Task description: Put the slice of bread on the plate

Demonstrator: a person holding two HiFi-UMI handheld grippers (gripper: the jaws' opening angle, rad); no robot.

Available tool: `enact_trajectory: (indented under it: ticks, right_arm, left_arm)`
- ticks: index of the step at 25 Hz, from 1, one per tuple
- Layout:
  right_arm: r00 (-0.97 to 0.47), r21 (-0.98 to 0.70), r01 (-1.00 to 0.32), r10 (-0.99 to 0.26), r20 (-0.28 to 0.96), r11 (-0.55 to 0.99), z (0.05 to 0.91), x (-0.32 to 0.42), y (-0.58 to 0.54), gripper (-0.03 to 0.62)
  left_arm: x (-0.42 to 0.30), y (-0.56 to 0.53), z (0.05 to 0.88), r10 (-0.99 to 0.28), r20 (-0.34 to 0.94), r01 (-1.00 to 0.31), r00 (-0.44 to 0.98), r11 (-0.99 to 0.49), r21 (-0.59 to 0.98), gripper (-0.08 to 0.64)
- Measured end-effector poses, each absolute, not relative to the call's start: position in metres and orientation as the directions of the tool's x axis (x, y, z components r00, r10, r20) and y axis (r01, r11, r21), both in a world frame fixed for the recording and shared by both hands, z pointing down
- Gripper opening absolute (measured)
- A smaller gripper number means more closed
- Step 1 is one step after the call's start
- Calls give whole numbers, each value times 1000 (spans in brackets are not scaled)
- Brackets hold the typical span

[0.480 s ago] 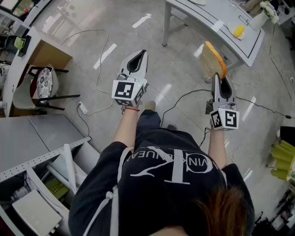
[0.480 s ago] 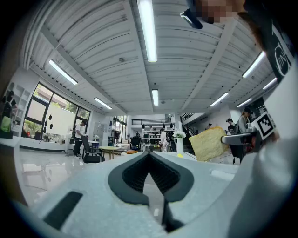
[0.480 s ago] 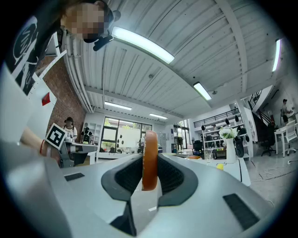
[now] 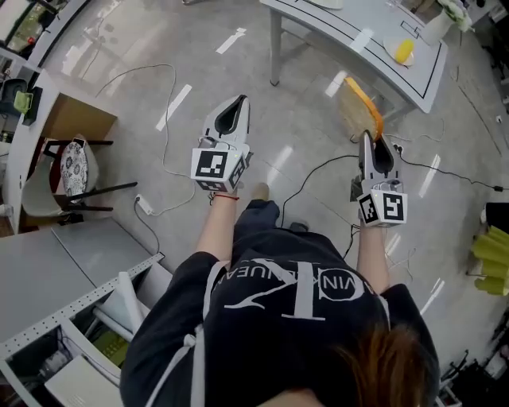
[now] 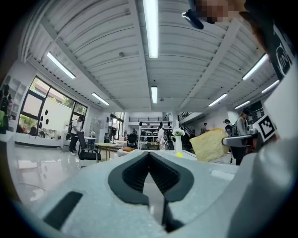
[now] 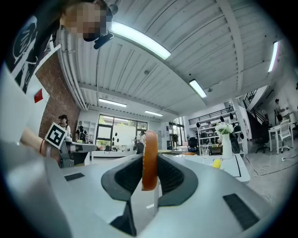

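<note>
A small yellow object [image 4: 405,51] lies on the white surface [image 4: 334,28] beyond the right fingers [image 4: 368,155]; a thin white cable [image 4: 165,155] loops left of the left fingers [image 4: 216,119].

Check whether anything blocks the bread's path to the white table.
Nothing visible does: only floor lies between the bread, clamped upright in the right claw, and the table. The plate itself can't be made out.

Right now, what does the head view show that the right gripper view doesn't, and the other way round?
Only the head view: trailing cables, the chair and the broad face of the slice of bread. Only the right gripper view: ceiling lights, a vase of flowers and the slice's crust seen edge-on. Both: the slice clamped in the right claw, the white table and the left claw.
</note>
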State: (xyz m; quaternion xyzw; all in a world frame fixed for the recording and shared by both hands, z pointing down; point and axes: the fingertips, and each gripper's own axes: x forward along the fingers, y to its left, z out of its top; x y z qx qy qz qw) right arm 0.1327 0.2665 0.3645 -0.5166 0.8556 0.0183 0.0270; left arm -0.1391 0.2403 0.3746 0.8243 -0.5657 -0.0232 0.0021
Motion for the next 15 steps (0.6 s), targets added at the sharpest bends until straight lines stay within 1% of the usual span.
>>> enact_trajectory:
  ticks: [4,10,15]
  right_arm:
    - [-433,-10,-900,-898,-79,435,363,126,243,89]
    - [-372,-4,-927,-922,-104,375,358,112,213,89]
    - [-316,-21,-947,-941,-124,321,362,102,203,89]
  left_arm:
    - [-144,205,373,-919,-32,-919,392,-393,36,2]
    - [-154,158,361,-886,-63,-887,459,-461,22,2]
    - [-164,133,368,-866,-59,-866,497,-499,20,2]
